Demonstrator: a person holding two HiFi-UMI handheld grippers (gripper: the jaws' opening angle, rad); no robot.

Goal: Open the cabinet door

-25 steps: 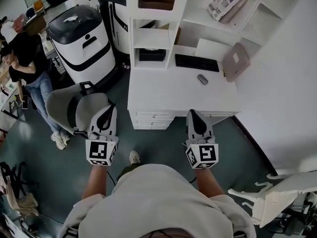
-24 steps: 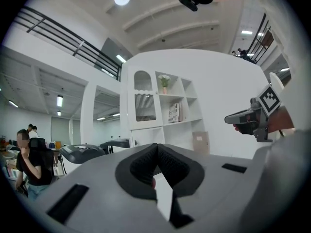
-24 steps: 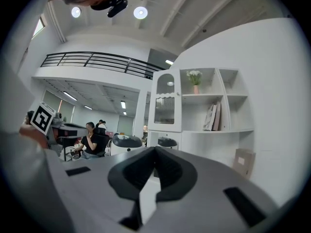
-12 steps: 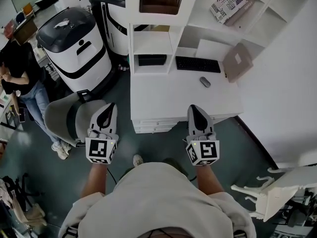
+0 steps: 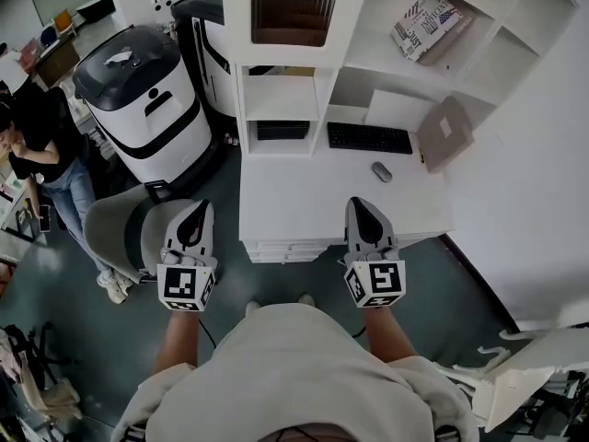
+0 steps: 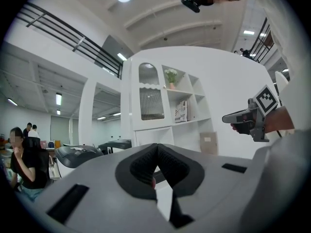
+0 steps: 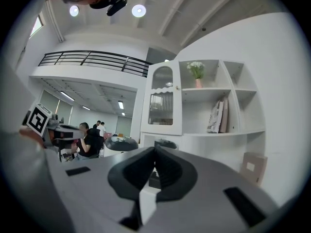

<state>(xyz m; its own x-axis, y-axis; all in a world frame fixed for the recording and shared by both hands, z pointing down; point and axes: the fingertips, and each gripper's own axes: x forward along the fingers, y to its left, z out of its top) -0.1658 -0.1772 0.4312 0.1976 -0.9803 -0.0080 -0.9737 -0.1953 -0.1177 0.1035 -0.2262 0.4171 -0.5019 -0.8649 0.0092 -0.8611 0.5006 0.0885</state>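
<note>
White desk (image 5: 313,191) with a shelf unit stands against a white wall, on a dark green floor; grey chair (image 5: 120,228) and a white-and-black machine (image 5: 138,90) to its left.

- Head view: keyboard (image 5: 370,138), mouse (image 5: 381,171) and cardboard box (image 5: 445,133) on the desk, books (image 5: 423,24) on a shelf. Neither gripper view shows the keyboard or mouse.
- Gripper views only: potted flowers (image 7: 197,71) on the top shelf, a railed gallery, ceiling lamps.
- Cabinet door (image 7: 162,106): upper left bay of the shelf unit, above the desk. Closed, flush with the frame. Tall, arched, ribbed pane; long axis upright, face turned out toward the person. From the head view only a foreshortened strip of the pane shows.
- Left gripper (image 5: 196,212): pads meet at the tip, nothing between them; it hangs above the chair, left of the desk.
- Right gripper (image 5: 360,208): jaws closed, empty. Both grippers are level, well short of the door.
- Against 1 second ago: the desk's front edge sits lower in the head view, the right gripper's tip now overlaps the desk top, and 2 shoe tips show instead of 1.
- Bystander (image 5: 41,127) at far left.
</note>
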